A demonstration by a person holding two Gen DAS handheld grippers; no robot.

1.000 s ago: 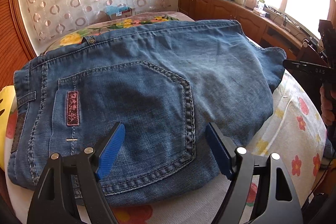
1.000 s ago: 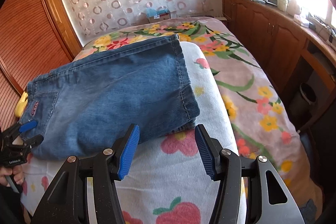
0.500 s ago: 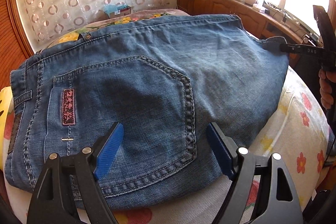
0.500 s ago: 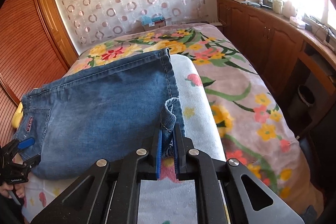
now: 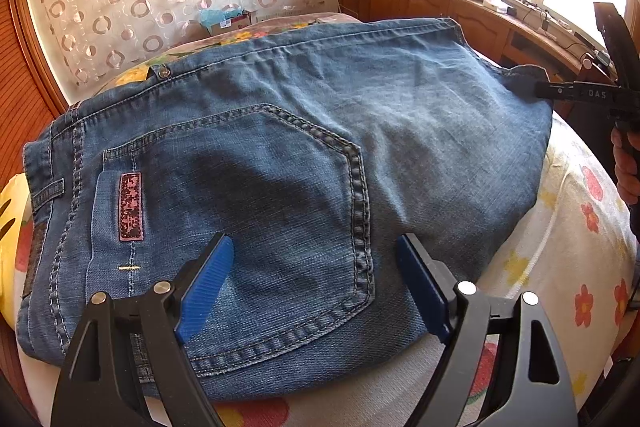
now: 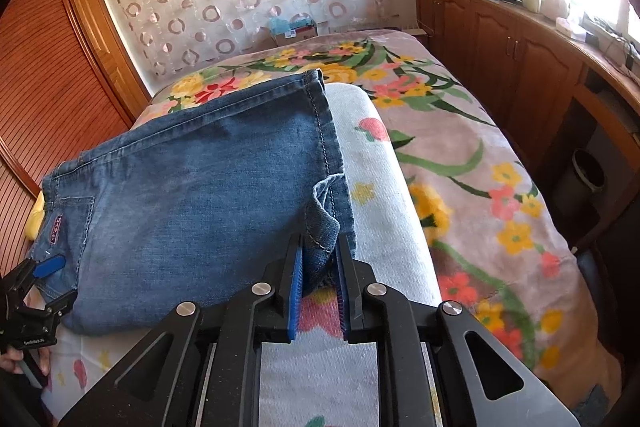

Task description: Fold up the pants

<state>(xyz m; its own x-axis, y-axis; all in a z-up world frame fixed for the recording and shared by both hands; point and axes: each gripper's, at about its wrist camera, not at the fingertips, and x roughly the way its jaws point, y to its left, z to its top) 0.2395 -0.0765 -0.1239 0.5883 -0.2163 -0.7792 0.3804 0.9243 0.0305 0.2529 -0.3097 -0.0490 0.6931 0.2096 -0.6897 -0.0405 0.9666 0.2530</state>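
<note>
Blue denim pants (image 5: 304, 155) lie folded on a floral towel over the bed, back pocket facing up; they also show in the right wrist view (image 6: 208, 183). My left gripper (image 5: 316, 287) is open, hovering just above the pocket near the waistband. My right gripper (image 6: 319, 259) is shut on the near hem corner of the pants (image 6: 322, 227), lifting it slightly off the towel. The right gripper also shows at the right edge of the left wrist view (image 5: 560, 93), and the left gripper at the lower left of the right wrist view (image 6: 44, 275).
A white floral towel (image 6: 376, 211) covers a cushion on the flowered bedspread (image 6: 480, 163). Wooden cabinets (image 6: 520, 67) with clutter run under the window on the right. A slatted wooden door (image 6: 44, 95) stands on the left. A yellow item (image 5: 8, 211) lies by the waistband.
My right gripper closed on the near hem corner of the pants and raised it a little. My left gripper stayed open over the pocket, drifting slightly.
</note>
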